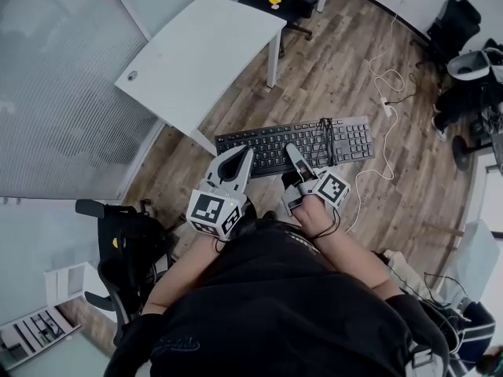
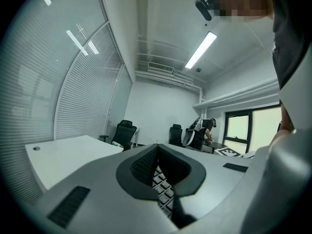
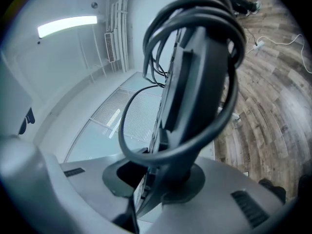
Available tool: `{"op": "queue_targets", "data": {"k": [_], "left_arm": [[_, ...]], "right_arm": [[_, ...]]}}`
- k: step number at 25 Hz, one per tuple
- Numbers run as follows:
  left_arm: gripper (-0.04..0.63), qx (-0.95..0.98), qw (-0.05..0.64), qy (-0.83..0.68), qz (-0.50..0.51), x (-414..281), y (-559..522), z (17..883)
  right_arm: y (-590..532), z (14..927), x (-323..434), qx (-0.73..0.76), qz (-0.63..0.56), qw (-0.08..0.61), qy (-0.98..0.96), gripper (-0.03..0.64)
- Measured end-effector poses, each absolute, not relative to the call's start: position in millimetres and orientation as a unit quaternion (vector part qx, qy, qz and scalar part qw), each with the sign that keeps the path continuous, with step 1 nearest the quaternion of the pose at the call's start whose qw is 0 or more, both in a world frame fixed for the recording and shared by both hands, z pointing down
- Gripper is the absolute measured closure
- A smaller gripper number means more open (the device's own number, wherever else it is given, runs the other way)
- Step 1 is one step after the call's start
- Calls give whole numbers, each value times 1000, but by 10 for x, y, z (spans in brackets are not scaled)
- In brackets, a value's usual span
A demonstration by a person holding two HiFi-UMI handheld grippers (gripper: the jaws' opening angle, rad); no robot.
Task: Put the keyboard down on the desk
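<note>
The left gripper point(image 1: 236, 160) and right gripper point(image 1: 295, 155) pinch the keyboard point(image 1: 267, 144) by its near edge only. It may tilt loose, or its cable point(image 1: 325, 136) may catch the bench point(image 1: 196, 53).

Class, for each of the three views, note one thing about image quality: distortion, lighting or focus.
Head view: evenly lit and sharp; the keyboard shows clearly. Left gripper view: fisheye bends the blinds; the ceiling light glares white. Right gripper view: the keyboard's cable looms close and soft; the floor planks curve.
</note>
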State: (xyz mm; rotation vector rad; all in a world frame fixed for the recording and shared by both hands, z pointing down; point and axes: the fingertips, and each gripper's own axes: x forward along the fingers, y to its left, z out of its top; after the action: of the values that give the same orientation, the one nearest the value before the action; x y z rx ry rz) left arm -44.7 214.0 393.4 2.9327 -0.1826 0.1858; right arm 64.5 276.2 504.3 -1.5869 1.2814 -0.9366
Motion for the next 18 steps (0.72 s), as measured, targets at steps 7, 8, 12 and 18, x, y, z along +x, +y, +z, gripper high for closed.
{"op": "queue_targets", "data": {"k": [7, 8, 12, 18], "left_arm": [[580, 992, 98, -54, 66, -189, 1624, 3966], [580, 991, 99, -53, 66, -153, 1534, 3969], [580, 992, 102, -49, 64, -19, 1191, 3982], [580, 991, 109, -55, 57, 40, 553, 3941]], "right_arm": [[2225, 5029, 886, -636, -360, 431, 529, 522], [2135, 5027, 916, -635, -361, 431, 530, 522], [1794, 5048, 1045, -638, -364, 429, 525, 522], [1264, 5044, 1183, -647, -374, 426, 510, 522]]}}
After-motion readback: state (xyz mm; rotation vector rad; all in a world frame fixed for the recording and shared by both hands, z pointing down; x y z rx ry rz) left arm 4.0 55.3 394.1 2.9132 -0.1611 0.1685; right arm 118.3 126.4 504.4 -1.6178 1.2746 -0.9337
